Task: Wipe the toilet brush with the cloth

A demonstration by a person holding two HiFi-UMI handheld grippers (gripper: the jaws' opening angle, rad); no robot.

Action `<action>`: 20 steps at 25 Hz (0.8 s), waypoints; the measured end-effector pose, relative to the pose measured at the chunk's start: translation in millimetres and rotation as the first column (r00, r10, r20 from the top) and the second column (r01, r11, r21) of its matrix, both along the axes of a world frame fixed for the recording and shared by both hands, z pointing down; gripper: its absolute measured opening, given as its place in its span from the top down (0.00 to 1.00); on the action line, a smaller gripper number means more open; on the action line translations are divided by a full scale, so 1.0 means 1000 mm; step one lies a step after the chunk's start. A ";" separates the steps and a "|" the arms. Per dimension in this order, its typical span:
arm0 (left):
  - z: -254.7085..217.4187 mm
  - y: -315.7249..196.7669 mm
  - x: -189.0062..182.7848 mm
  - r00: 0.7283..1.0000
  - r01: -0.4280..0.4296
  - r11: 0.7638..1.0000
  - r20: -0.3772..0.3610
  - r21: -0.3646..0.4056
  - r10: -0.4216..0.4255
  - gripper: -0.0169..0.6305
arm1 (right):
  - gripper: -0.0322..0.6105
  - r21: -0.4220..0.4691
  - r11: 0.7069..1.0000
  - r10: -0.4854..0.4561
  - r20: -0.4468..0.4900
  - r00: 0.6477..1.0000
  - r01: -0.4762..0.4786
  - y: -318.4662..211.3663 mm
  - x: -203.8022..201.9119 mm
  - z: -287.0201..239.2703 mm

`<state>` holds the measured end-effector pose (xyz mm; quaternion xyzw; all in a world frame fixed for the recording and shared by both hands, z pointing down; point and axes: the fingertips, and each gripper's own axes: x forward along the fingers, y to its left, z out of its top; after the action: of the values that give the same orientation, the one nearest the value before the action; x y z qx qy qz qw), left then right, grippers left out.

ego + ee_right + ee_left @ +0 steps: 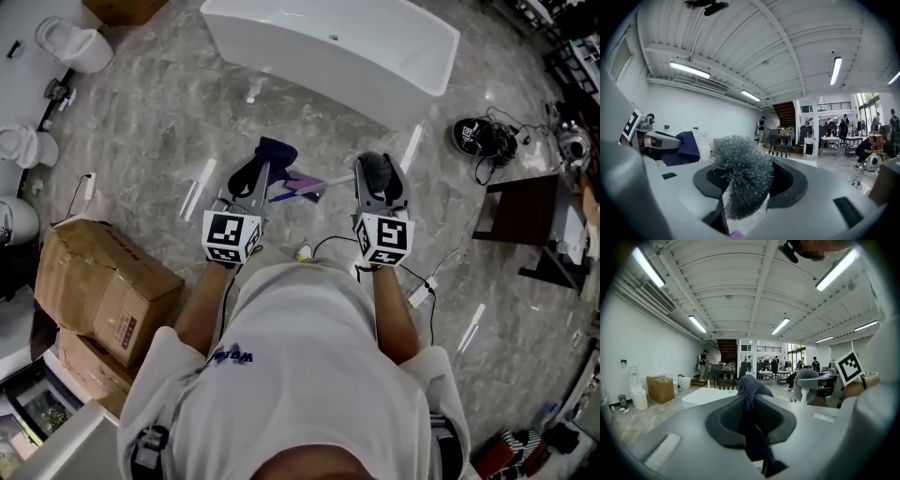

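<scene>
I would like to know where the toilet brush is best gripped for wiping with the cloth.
On the white stem just under the bristle head, coming from the handle side, as the right gripper has it. The stem is narrow and firm, while the round bristles would likely squash and must stay exposed for the cloth.

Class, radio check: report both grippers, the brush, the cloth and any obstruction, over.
Left gripper shut on cloth. Right gripper shut on toilet brush, bristles between jaws. The two held apart, nothing between them.
</scene>
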<state>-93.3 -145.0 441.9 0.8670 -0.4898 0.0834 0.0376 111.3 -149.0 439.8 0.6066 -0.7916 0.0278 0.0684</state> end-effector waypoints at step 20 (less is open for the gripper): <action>-0.013 -0.004 0.002 0.993 -0.098 0.994 0.077 0.041 0.094 0.92 | 0.62 0.017 0.998 0.053 0.010 0.999 -0.053 0.004 0.022 -0.006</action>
<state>-90.9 -148.8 429.0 0.8864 -0.4504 0.1068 -0.0043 133.0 -145.4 434.0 0.6280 -0.7756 0.0256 0.0586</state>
